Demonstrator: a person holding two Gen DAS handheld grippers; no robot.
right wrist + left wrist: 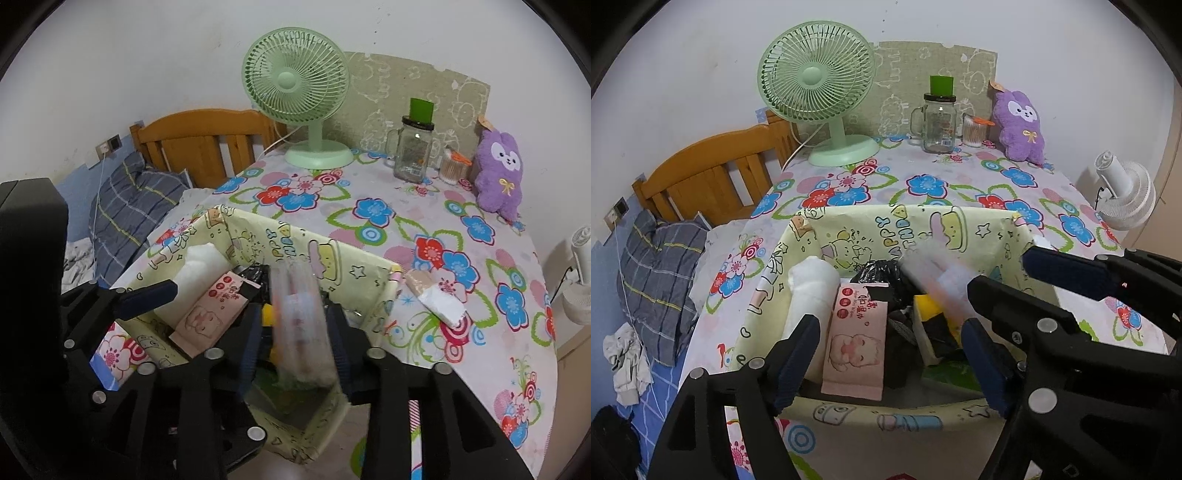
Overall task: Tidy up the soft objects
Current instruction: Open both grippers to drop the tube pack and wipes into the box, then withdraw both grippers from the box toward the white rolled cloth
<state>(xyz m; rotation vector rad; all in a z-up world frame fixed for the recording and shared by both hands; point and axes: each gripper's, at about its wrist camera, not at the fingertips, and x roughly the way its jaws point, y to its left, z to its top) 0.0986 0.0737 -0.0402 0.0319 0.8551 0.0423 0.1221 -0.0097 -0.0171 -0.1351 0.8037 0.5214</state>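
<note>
A yellow cartoon-print box (886,225) (362,273) sits at the near edge of the floral table. Inside lie a white roll (812,291) (201,267), a pink wet-wipes pack (855,339) (210,312), a black bag (882,273) and a yellow sponge (927,306). My left gripper (886,354) is open and empty over the box. My right gripper (295,332) (997,273) is open around a blurred clear soft packet (299,325) (938,273) that is in motion over the box. A purple plush (1021,127) (500,177) stands at the back right.
A green fan (820,88) (299,88), a glass jar (938,123) (412,155) and a cotton-swab cup (973,131) stand at the back. A small white and tan packet (436,299) lies right of the box. A bed with a plaid pillow (657,280) is left; a white fan (1126,192) is right.
</note>
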